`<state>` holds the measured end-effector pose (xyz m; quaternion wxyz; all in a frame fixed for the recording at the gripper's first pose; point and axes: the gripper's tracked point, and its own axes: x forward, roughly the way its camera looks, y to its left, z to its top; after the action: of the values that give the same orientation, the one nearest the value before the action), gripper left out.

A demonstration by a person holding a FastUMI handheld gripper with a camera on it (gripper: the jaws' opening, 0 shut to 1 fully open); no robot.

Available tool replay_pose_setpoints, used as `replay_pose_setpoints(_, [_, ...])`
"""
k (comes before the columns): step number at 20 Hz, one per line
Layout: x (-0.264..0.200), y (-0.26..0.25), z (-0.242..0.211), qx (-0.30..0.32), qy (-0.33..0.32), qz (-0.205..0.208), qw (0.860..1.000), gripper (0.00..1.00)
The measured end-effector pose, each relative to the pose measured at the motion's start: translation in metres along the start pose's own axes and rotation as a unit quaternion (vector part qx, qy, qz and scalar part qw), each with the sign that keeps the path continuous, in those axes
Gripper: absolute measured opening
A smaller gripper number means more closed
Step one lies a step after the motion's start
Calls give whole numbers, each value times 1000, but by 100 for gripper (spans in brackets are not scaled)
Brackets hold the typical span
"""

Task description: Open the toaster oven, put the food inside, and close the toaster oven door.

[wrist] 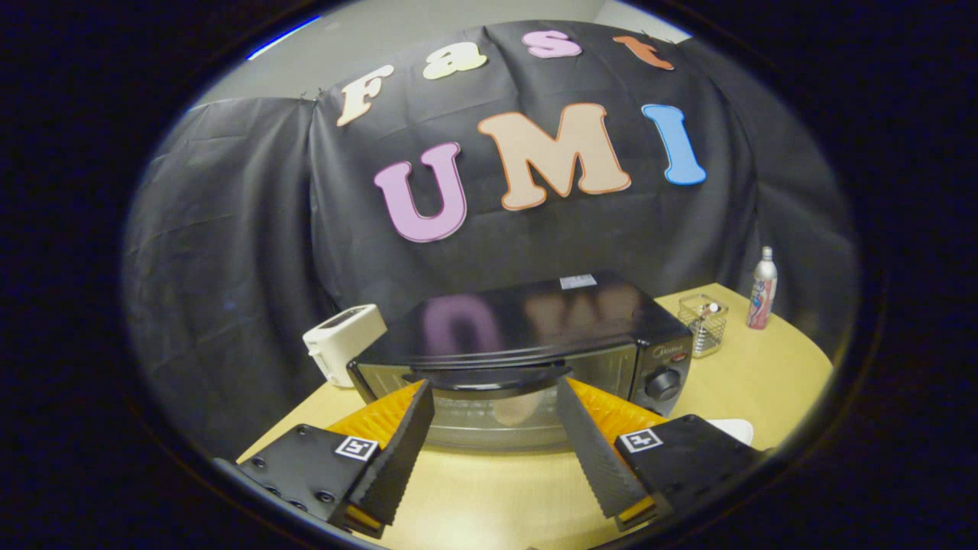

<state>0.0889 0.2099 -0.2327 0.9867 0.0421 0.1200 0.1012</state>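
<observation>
Jaws spread wide, toaster oven shut

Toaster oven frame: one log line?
gripper: open, fingertips flanking door handle | toaster oven: door closed | stage: pre-grasp

Wooden table bearing toaster oven, white toaster, wire basket, bottle

Toaster oven glossy top w/ glass door; table smooth matt wood-look; fingers ridged.
</observation>
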Motion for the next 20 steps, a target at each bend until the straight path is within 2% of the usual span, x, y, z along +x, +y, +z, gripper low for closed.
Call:
replay_pose_setpoints(8, [-44, 9, 58, -34, -62, 13, 997, 98])
replay_pose_setpoints(20, [-64, -5, 82, -22, -81, 13, 996, 98])
